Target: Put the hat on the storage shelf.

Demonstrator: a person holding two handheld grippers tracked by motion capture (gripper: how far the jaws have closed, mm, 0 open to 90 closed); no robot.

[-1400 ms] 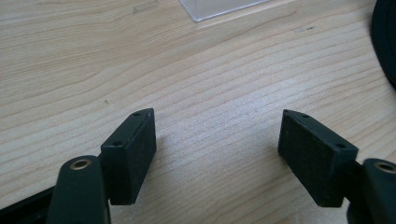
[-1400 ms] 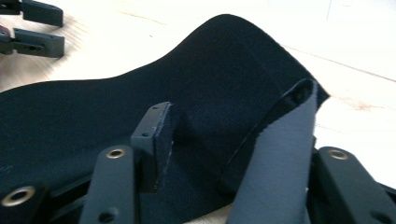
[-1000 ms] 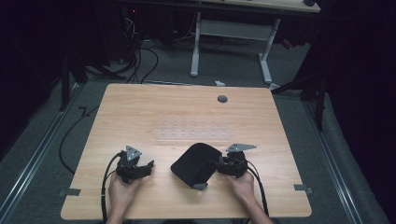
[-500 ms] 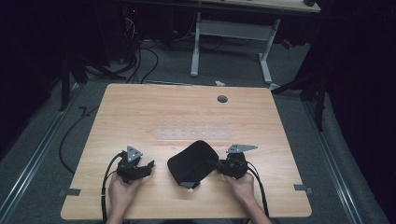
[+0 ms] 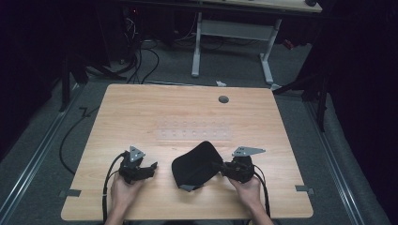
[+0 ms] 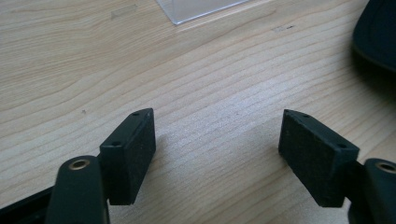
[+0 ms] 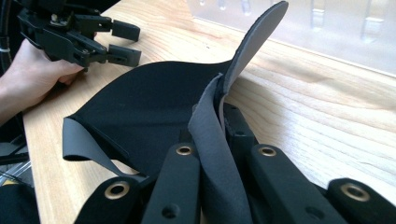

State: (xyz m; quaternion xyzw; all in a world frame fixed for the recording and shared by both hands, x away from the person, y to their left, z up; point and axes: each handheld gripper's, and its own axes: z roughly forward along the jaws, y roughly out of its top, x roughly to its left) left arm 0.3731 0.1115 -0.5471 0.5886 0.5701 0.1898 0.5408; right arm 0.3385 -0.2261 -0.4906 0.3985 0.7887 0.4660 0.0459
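Wooden surface (image 5: 141,112) seen from above, with a black cloth (image 5: 193,165) lying near the 6 o'clock edge, slightly toward 5 o'clock of centre. Held at its 3 o'clock edge by the right gripper (image 5: 220,166), fingers closed tight on a fold of the fabric. In the right gripper view, the same cloth (image 7: 154,112) pinched between the fingers (image 7: 180,186), grey underside turned up, one flap standing upright above the clamp and another corner curled up at the near left. Rest of the cloth spread flat on the wood.

Left gripper (image 5: 151,168) resting toward 7 o'clock of the surface, well apart from the cloth, gripped by the left hand (image 5: 123,190). Fingers (image 6: 133,154) spread wide in the left gripper view, nothing between them but bare wood grain; edge of the cloth (image 6: 378,32) just visible at the upper right there. Also visible far off in the right gripper view, fingers parted (image 7: 125,43).

Clear plastic tray (image 5: 195,132) lying flat around the centre of the surface, just beyond the cloth toward 12 o'clock; possibly ridged or pocketed, hard to tell. Small round grey cap (image 5: 223,99) set near the 12 o'clock edge. Right hand (image 5: 246,190) behind its gripper at the 6 o'clock edge.
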